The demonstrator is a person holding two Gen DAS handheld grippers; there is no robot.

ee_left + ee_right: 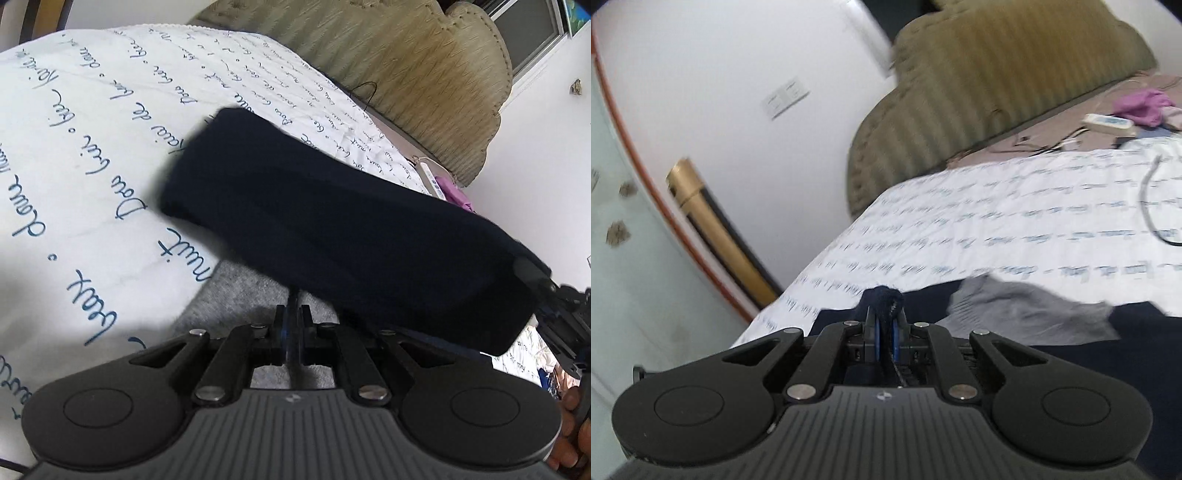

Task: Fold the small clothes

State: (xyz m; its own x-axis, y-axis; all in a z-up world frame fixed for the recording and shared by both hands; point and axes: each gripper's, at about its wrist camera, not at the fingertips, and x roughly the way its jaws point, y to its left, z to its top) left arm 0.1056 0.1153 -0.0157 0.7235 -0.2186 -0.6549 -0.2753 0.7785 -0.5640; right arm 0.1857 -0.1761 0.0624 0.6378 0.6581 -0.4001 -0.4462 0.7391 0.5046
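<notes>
A dark navy garment (351, 229) hangs stretched above the bed in the left wrist view. My left gripper (294, 314) is shut on its lower edge, a thin strip of navy cloth pinched between the blue pads. My right gripper (533, 271) grips the garment's right end in that same view. From the right wrist camera, the right gripper (885, 314) is shut on a bunched tuft of the navy garment (884, 295), and more navy cloth (1137, 332) trails off to the right. Under the navy one, a grey garment (240, 291) (1023, 306) lies on the bed.
A white quilt with blue script (92, 129) (997, 221) covers the bed, with a tufted olive headboard (424, 74) behind. A power strip (1108, 122), purple cloth (1145, 103) and black cable (1148, 206) lie near the head end. A person's fingers (570, 406) show at the right edge.
</notes>
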